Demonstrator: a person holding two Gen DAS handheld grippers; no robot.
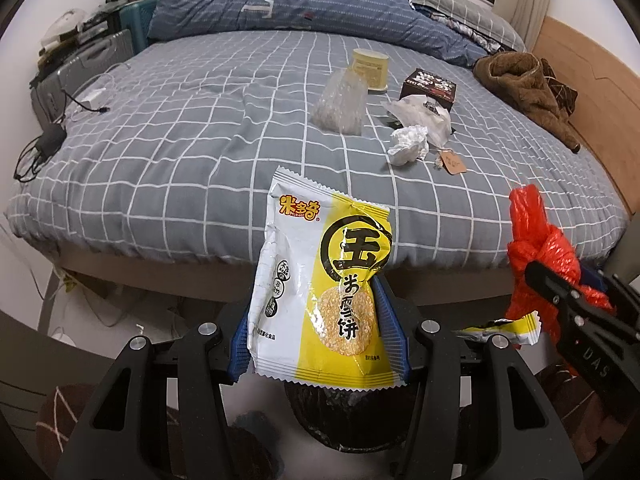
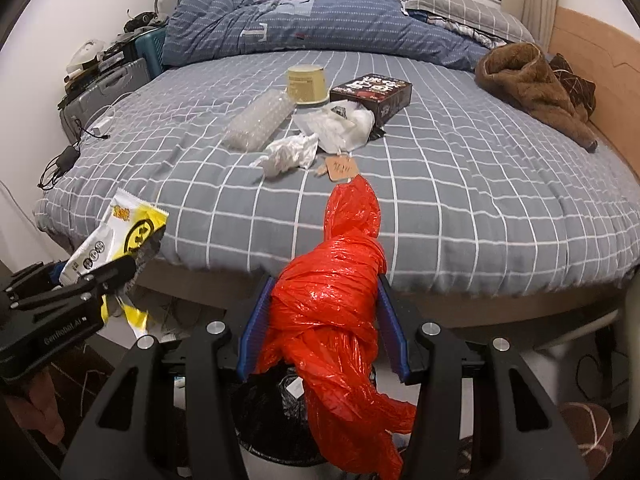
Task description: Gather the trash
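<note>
My left gripper [image 1: 320,328] is shut on a yellow and white snack wrapper [image 1: 320,292], held upright above a bin lined with a black bag [image 1: 344,412]. My right gripper [image 2: 324,324] is shut on a knotted red plastic bag [image 2: 332,312] above the same bin [image 2: 272,412]. Each gripper shows in the other's view: the right one [image 1: 560,292] and the left one [image 2: 100,276]. On the bed lie a crumpled tissue [image 2: 290,154], a clear bubble wrap [image 2: 260,120], a white plastic bag [image 2: 344,126], a paper tag [image 2: 342,168], a yellow cup [image 2: 306,84] and a dark box [image 2: 374,94].
The grey checked bed [image 2: 460,200] fills the view ahead, with a blue quilt [image 2: 300,24] at the back and brown clothing [image 2: 532,88] at the right. Suitcases [image 2: 108,88] and cables [image 2: 64,160] are at the left. A wooden headboard [image 2: 600,64] is at the right.
</note>
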